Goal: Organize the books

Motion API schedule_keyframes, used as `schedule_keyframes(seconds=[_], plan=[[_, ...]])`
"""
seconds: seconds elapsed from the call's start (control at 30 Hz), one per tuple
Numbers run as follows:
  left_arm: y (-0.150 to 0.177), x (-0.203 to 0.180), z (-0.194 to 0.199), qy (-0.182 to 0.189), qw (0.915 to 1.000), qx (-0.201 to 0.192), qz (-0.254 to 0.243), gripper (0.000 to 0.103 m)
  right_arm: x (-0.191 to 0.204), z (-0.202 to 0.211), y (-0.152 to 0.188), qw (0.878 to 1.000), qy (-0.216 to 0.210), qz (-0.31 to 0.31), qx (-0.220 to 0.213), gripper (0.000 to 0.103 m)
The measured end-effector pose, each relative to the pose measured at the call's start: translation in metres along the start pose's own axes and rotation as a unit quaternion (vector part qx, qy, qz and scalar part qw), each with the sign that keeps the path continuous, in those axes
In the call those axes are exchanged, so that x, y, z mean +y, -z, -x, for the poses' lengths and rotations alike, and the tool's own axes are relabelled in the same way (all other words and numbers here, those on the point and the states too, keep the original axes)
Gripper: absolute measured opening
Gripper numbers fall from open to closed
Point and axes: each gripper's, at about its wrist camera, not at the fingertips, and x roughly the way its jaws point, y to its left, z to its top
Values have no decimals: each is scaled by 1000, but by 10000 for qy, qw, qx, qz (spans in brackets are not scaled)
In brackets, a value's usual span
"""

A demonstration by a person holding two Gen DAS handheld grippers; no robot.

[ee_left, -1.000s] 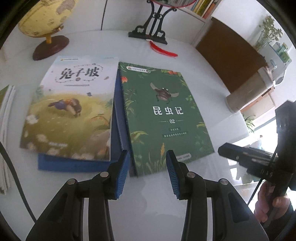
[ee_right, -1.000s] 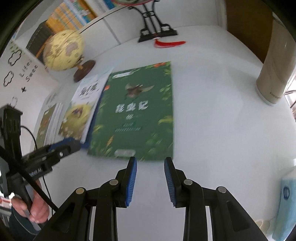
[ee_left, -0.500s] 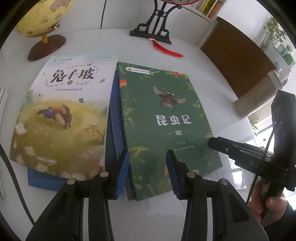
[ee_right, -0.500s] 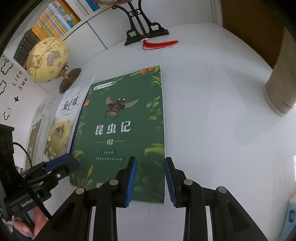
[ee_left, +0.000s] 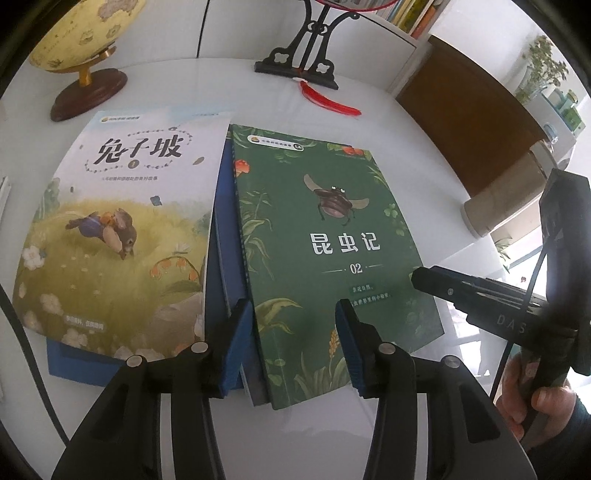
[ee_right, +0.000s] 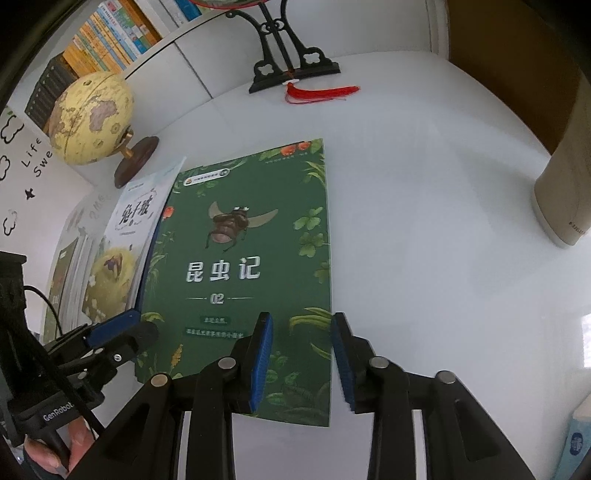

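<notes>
I have both grippers low over the near end of the green book [ee_left: 325, 236], and both sets of jaws are opening with nothing pinched. My left gripper [ee_left: 293, 345] straddles the book's near left corner by the spine, pads apart and clear of the cover as far as I can tell. My right gripper [ee_right: 301, 356] sits over the near right corner, its outer pad just past the free edge. I judge this pairing is meant to take the book at two corners so it lifts flat instead of sagging.

The green book lies face up on the white table [ee_right: 424, 221], long axis running away from me, title upright to my view, top edge pointing toward the black stand [ee_right: 291, 70] and red tassel [ee_right: 321, 92]. Its spine side overlaps a blue book [ee_left: 221, 236], on which the rabbit book [ee_left: 122, 229] rests, parallel. Farther left stands the globe [ee_right: 92, 118]; shelved books [ee_right: 110, 33] line the back.
</notes>
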Motion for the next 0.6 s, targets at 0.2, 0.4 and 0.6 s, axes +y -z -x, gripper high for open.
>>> schedule_keyframes(seconds=[0.2, 0.4, 0.6], plan=[[12, -1, 6, 115, 9999, 22, -49, 43, 1, 4, 7, 9999, 78, 78, 20, 33], [30, -5, 14, 189, 9997, 126, -30, 43, 6, 9, 23, 9991, 207, 342, 135, 33], [52, 1, 28, 249, 9993, 181, 198, 43, 7, 18, 45, 9982, 13, 497, 322, 33]])
